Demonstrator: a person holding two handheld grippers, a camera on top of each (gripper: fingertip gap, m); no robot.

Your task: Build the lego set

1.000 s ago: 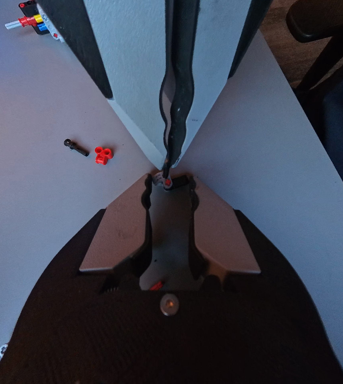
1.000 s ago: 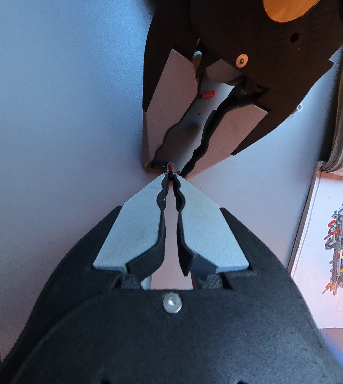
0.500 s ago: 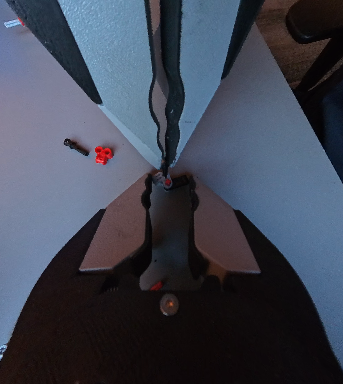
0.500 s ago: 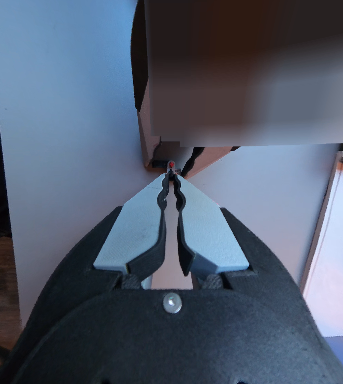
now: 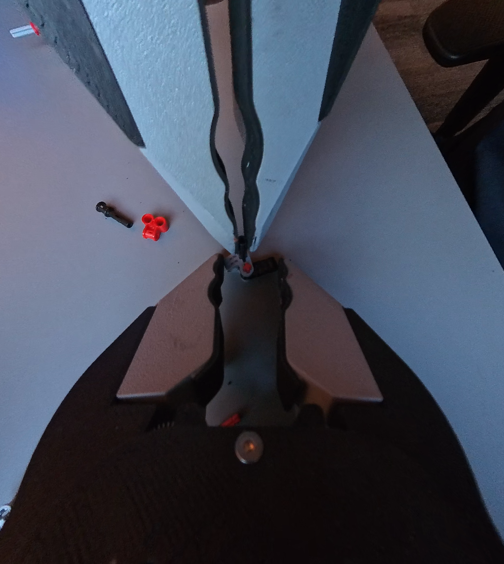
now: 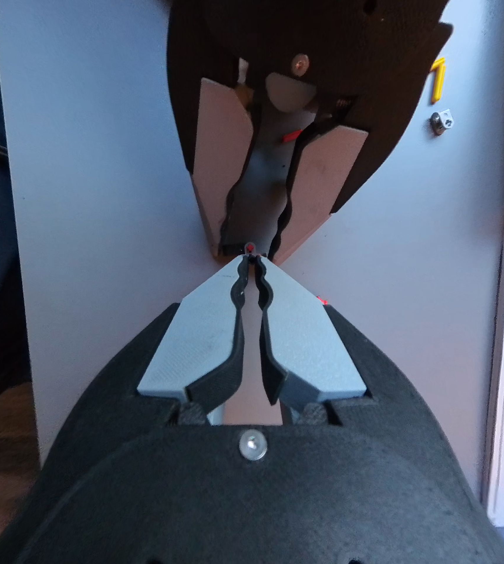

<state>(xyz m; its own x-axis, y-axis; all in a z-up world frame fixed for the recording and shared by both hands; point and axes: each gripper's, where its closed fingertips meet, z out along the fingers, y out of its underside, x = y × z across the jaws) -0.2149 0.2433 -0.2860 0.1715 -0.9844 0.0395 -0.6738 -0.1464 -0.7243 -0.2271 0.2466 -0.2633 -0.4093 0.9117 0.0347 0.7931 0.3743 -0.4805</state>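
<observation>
Left tool: my left tool [image 5: 252, 268] is closed on a small built piece [image 5: 247, 268], grey with a red axle end and a black part, spanning the gap between the tips just above the counter [image 5: 46, 274].
Right tool: my right tool [image 6: 251, 259] is nearly closed, its tips pinching a short black pin [image 6: 250, 260] that points at the built piece.
Meeting point: the two tools face each other tip to tip; the pin's free end touches or all but touches the grey part beside the red axle end. I cannot tell whether it has entered a hole.
Doing it well: as I judge it, the pin should run straight along the hole's line, with a firm grip on both sides so neither part twists, and gentle pressure only.
Risk: a skewed pin could lever the built piece out of my left tool.
Nearby: a loose black pin [image 5: 113, 214] and a red connector [image 5: 154, 226] lie on the counter, well apart from the tips.
</observation>
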